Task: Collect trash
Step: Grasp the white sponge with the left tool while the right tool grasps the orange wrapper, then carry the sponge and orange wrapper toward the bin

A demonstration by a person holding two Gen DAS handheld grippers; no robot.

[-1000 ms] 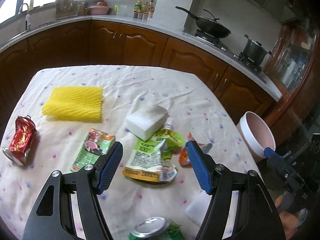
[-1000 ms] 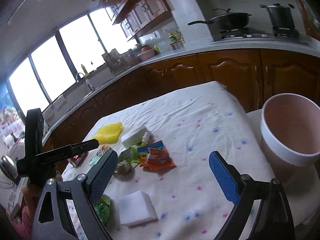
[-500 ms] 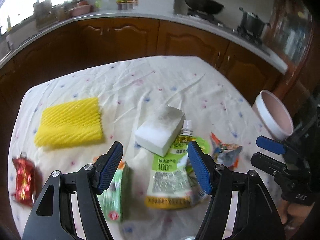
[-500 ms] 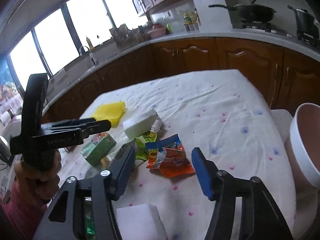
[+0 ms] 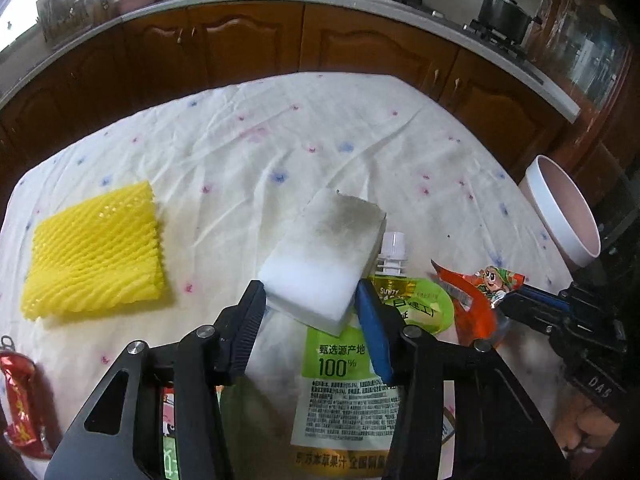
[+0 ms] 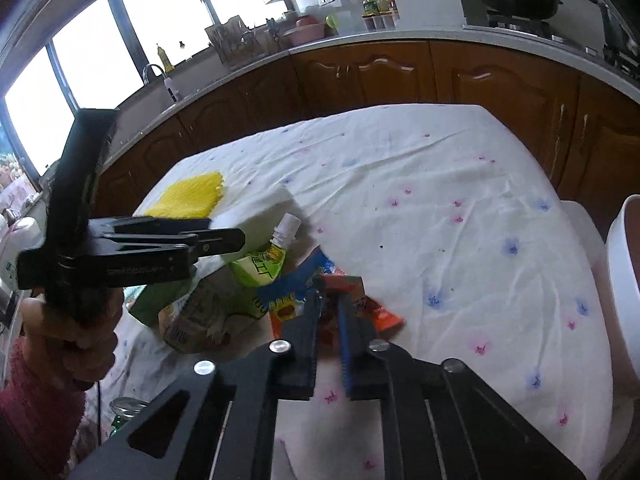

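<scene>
counter (image 5: 320, 140) under white cloth with small pink and blue flowers, creased. on it: yellow foam net (image 5: 96, 252) at left, crushed red can (image 5: 22, 404) at left edge, green juice pouch (image 5: 344, 384) flat near middle, white sponge block (image 5: 324, 260) lying partly over pouch.

Green juice pouch (image 5: 347, 376), lower centre of the left wrist view: bore "100%" beneath "甄选源产地"; fine print below was illegible. Black gripper body (image 5: 596, 384), lower right: "DAS". Other wrappers' lettering could not be read.
</scene>
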